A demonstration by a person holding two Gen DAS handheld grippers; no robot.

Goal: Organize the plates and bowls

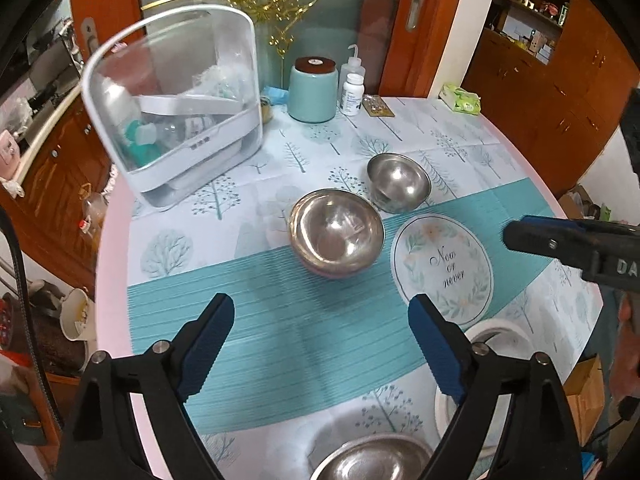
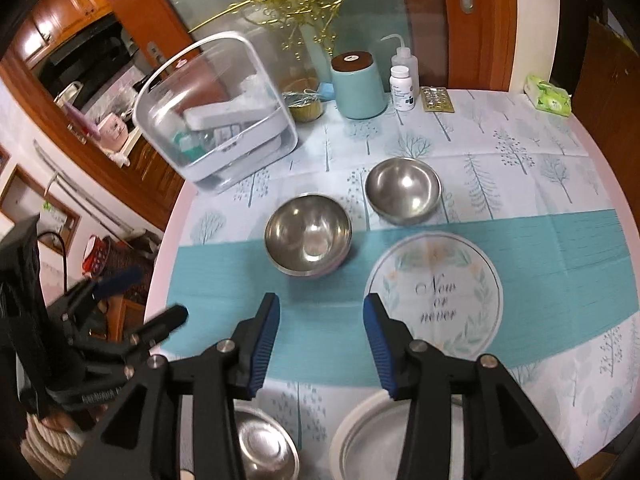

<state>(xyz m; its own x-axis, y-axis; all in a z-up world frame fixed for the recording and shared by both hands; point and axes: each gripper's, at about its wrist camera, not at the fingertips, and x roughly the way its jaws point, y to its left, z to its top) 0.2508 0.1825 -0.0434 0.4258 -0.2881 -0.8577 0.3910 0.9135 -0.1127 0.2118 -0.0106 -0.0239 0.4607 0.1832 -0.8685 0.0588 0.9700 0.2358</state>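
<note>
Left tool [image 1: 321,312]: spread wide, holding nothing, above the teal stripe of the tabletop [image 1: 280,340].
Right tool [image 2: 321,312]: jaws apart, holding nothing, over the same stripe.
Stacked bowl [image 1: 337,232]: steel bowl nested in a pinkish bowl, on the edge of the teal stripe; nothing in it.
Second steel bowl [image 1: 399,182]: stands alone just behind and right of the stack; nothing in it.
Near bowl [image 2: 264,446]: steel, at the tabletop's front edge, partly hidden by the right tool.
White plate [image 2: 370,436]: beside the near bowl, under the right tool's right finger.
Clear bin [image 1: 176,108]: white-rimmed, far left; holds bottles and white packages, blurred.
Teal canister [image 1: 313,89]: brown lid on; contents hidden.
</note>
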